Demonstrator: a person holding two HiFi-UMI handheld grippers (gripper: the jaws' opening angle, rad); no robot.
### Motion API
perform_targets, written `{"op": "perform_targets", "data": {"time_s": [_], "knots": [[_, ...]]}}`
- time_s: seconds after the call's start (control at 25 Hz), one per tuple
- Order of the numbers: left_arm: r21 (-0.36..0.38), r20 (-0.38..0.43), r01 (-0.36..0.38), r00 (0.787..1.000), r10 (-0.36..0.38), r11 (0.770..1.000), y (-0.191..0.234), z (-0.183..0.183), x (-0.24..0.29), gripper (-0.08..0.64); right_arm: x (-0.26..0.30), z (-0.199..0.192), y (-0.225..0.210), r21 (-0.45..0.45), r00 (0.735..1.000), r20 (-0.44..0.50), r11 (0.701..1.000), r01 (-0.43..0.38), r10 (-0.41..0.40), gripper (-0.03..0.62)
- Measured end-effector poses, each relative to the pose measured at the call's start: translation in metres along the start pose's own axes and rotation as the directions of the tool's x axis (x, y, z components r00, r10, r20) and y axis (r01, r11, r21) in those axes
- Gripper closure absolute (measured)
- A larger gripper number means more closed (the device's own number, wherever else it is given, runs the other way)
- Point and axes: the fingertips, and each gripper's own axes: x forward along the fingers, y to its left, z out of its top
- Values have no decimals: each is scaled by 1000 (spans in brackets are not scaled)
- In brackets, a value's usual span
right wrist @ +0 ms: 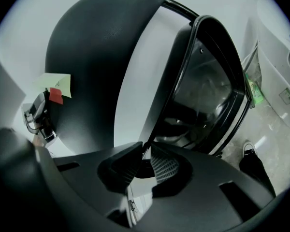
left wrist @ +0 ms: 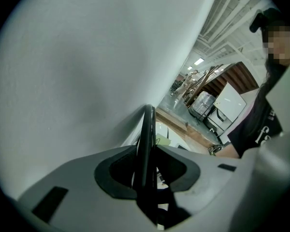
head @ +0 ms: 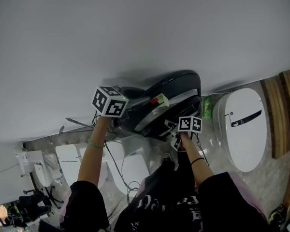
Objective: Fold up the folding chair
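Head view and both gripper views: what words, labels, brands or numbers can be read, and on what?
Nothing reads clearly anywhere.
Shirt print: white letters, cut off and blurred, unreadable.
Green bottle label: too small to read.
Sticker on white fixture: too small to read.
Pale green note with red tag: no writing shows.
Marker cubes: square patterns only, no letters.

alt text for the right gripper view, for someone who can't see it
The right gripper is shut on a thin edge of the black folding chair, whose two rounded panels rise ahead against a white wall. A pale green note with a red tag sits on the left panel; a green bottle and a white fixture stand at far right.
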Motion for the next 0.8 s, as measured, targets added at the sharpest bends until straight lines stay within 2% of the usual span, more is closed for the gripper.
{"op": "perform_targets", "data": {"time_s": [0.2, 0.32, 0.44, 0.6, 0.72, 0.8], "knots": [[16, 4, -21, 1000, 21, 1000, 0, -2, 1, 440, 0, -2, -2, -32, 999, -33, 999, 13, -14, 532], [30, 20, -69, 997, 68, 997, 10, 1, -1, 430, 5, 1, 5, -59, 999, -54, 998, -7, 4, 530], [29, 36, -134, 991, 133, 991, 20, 2, -4, 409, 1, 2, 14, -90, 997, -65, 995, -50, 45, 489], [-3, 76, -165, 983, 164, 986, 29, 5, -21, 399, -9, 8, 33, -33, 996, -9, 995, -93, 93, 489], [-46, 123, -177, 976, 181, 983, 37, 9, -37, 400, -18, 4, 37, -59, 997, -16, 995, -76, 76, 489], [-73, 173, -203, 962, 213, 976, 40, 13, -52, 400, -27, -1, 40, -83, 998, -12, 994, -70, 69, 489]]}}
